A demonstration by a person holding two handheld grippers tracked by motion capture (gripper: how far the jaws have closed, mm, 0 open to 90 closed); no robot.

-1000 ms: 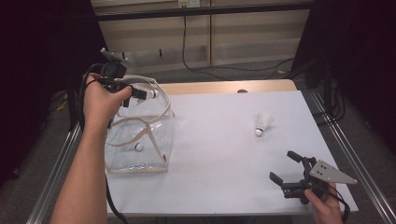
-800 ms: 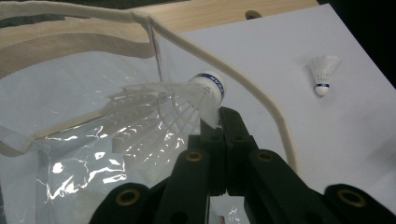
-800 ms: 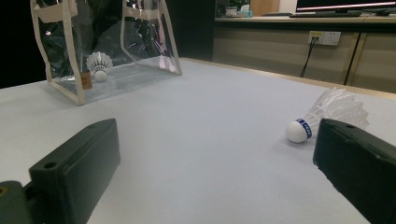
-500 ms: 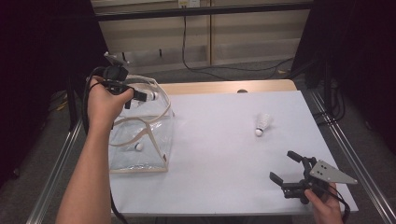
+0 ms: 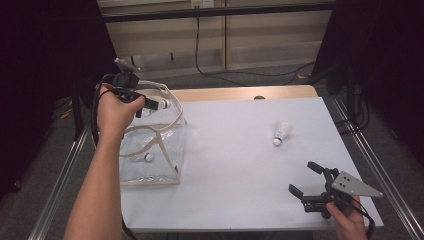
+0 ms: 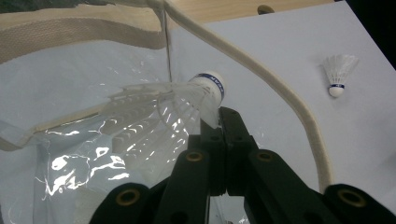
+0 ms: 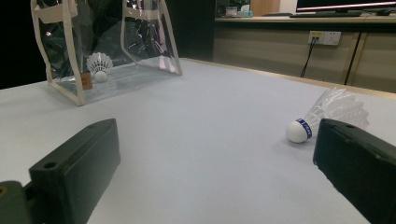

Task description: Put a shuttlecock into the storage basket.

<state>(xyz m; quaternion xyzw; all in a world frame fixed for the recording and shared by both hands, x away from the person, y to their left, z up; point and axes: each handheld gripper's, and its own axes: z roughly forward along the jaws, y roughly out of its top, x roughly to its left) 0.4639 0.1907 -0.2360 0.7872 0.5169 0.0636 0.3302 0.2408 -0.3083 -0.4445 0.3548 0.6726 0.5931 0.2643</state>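
We hold our left claw point(image 5: 150, 104) above the open mouth of a clear bag point(image 5: 150, 165) with cream edging, its jaws pinched tight on the skirt of a shuttlecock point(image 6: 187, 100) just behind the cork. In the left gripper view the shuttlecock lies across the jaw tips, its long axis roughly level: the white cork with its blue band points right, toward the middle of the table point(image 5: 235, 150), and the feathers fan out to the left over the bag. Right beside the cork, the bag's cream strap point(image 6: 280, 88) curves past the claw on its right side, close but not touching the shuttlecock as far as we can tell. The bag's near wall and rim sit just below and left of the claw.

Below the claw, inside the bag, a second shuttlecock point(image 5: 148, 157) rests on the bag's floor. Well to the right of our left claw, a third shuttlecock point(image 5: 281, 134) lies on its side on the bare table, cork toward us.

Our right claw point(image 5: 306, 179) rests low near the table's front right corner, jaws wide apart and holding nothing. In the right gripper view that third shuttlecock point(image 7: 327, 116) lies ahead, just by the right-hand jaw, cork to the left.
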